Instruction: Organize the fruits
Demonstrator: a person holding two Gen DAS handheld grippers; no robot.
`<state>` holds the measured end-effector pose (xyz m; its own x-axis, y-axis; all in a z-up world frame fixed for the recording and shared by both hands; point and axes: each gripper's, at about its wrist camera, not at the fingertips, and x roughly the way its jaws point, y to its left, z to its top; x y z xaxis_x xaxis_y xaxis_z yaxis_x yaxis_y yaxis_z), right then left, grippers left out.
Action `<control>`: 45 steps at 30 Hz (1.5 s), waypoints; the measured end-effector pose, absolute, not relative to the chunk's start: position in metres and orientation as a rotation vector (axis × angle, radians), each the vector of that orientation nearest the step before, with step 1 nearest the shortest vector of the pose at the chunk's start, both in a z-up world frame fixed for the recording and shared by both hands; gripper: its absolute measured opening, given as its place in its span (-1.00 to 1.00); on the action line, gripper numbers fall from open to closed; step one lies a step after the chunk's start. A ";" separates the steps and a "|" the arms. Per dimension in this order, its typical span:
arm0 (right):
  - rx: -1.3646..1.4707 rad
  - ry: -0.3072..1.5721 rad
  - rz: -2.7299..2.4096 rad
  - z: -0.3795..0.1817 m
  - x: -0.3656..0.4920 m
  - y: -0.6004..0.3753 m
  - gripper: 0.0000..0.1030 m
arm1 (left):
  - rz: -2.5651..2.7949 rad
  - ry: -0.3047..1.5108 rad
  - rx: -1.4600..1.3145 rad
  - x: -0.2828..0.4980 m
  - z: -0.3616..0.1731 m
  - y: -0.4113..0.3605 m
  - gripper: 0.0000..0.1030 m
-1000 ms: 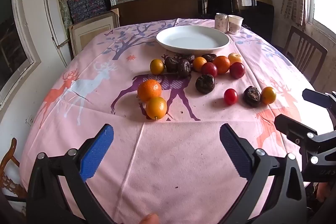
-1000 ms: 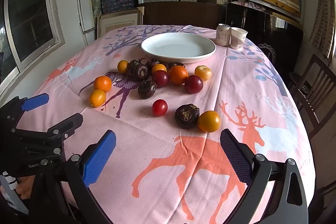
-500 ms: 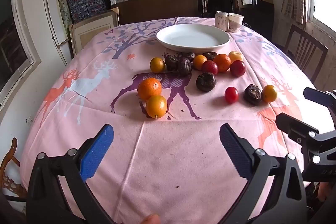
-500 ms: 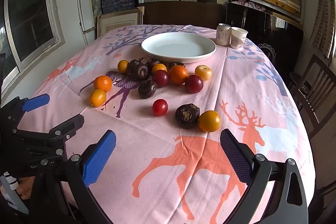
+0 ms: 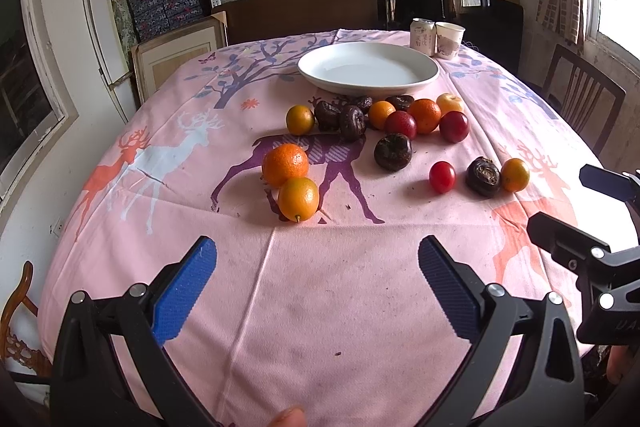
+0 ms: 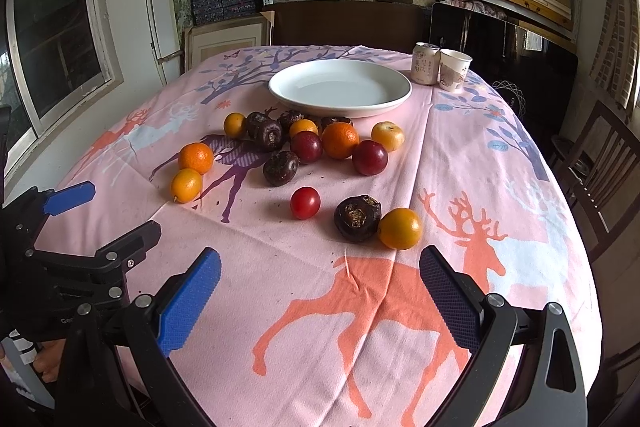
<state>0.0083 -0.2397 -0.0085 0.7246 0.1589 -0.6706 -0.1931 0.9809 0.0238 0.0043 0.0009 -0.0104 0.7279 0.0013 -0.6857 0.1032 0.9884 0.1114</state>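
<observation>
Left wrist view cuts off the right hand-held gripper — both spread apart, empty — behind clustered fruits.

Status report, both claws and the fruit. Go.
Left claw open, empty. Right claw open, empty. Fruits loose on tablecloth, white plate bare. Nothing in the way.

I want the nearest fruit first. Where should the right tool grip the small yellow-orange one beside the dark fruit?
Grip the yellow-orange fruit across its round middle, coming from above. The dark fruit touches its left side, so set one finger in front and one behind; those sides look free. The right tool is open.
</observation>
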 end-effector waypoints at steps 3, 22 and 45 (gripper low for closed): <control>-0.046 0.736 0.193 -0.008 0.008 -0.240 0.93 | -0.058 0.755 0.146 0.004 -0.011 0.001 0.92; -0.048 0.736 0.194 -0.006 0.009 -0.240 0.93 | -0.056 0.756 0.146 0.005 -0.011 0.000 0.92; -0.054 0.742 0.203 -0.008 0.009 -0.239 0.93 | -0.056 0.764 0.148 0.003 -0.013 0.003 0.92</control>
